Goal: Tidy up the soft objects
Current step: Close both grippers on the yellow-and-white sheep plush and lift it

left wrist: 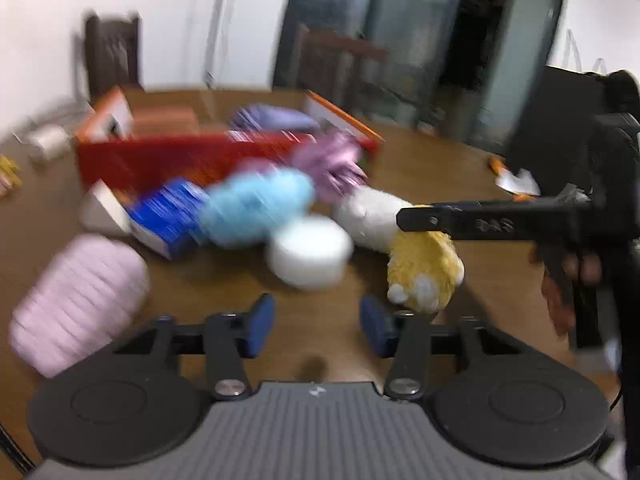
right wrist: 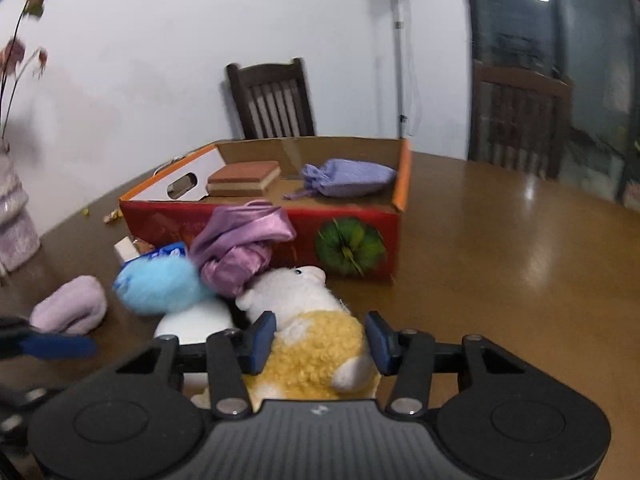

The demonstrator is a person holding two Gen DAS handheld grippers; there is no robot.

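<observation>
Just before the red cardboard box (right wrist: 260, 220), the right gripper (right wrist: 320, 340) has its jaws around the white-and-yellow plush lamb (right wrist: 304, 320), while the left gripper (left wrist: 318, 326) has its jaws apart over bare tabletop (left wrist: 320, 344).

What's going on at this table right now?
A person is sorting soft things into a red cardboard box; a lavender pouch and a brown sponge block already lie inside. The right gripper straddles a white and yellow plush toy, though whether its pads press on it is unclear. The left gripper hangs open over bare wooden table, with nothing between its fingers.
</observation>
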